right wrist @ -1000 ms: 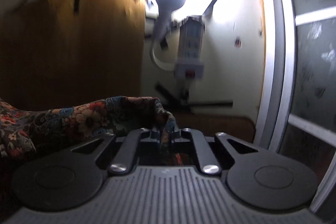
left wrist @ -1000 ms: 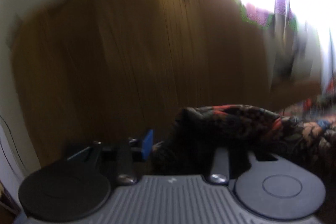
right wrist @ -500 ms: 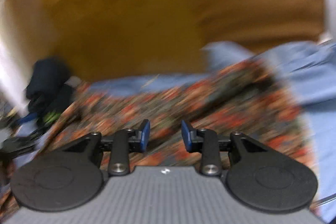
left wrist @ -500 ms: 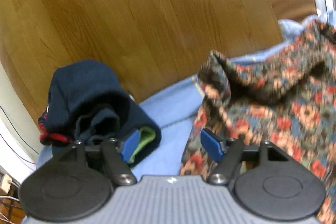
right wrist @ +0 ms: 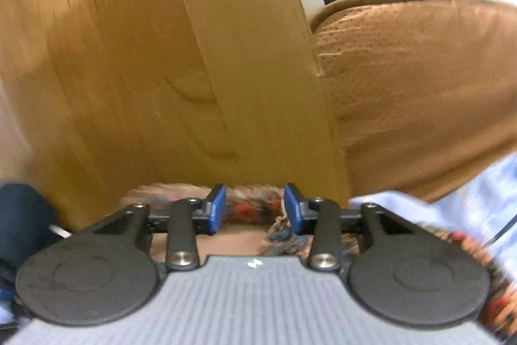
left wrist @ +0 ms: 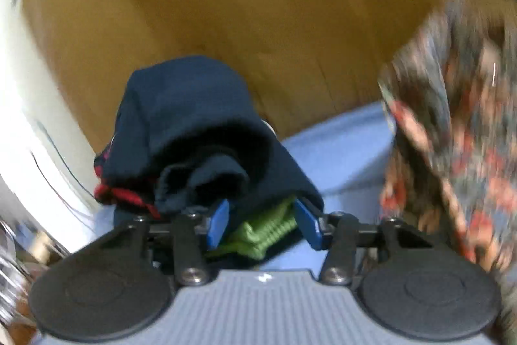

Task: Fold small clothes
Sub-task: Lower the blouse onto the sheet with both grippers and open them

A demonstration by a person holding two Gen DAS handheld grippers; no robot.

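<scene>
L tool (left wrist: 265, 223) closing w/ green knit cloth (left wrist: 261, 235) under the navy garment pile (left wrist: 194, 131) between its pads, untouched; R tool (right wrist: 254, 209) opening over the floral-print garment (right wrist: 252, 210) on the blue-sheeted bed (left wrist: 339, 151).

Navy garment (left wrist: 194, 105), floral cloth (left wrist: 452, 105)

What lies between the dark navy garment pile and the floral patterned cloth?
In the left wrist view, a bare stretch of light blue sheet separates the navy garment pile from the floral cloth; nothing else lies on it.
</scene>
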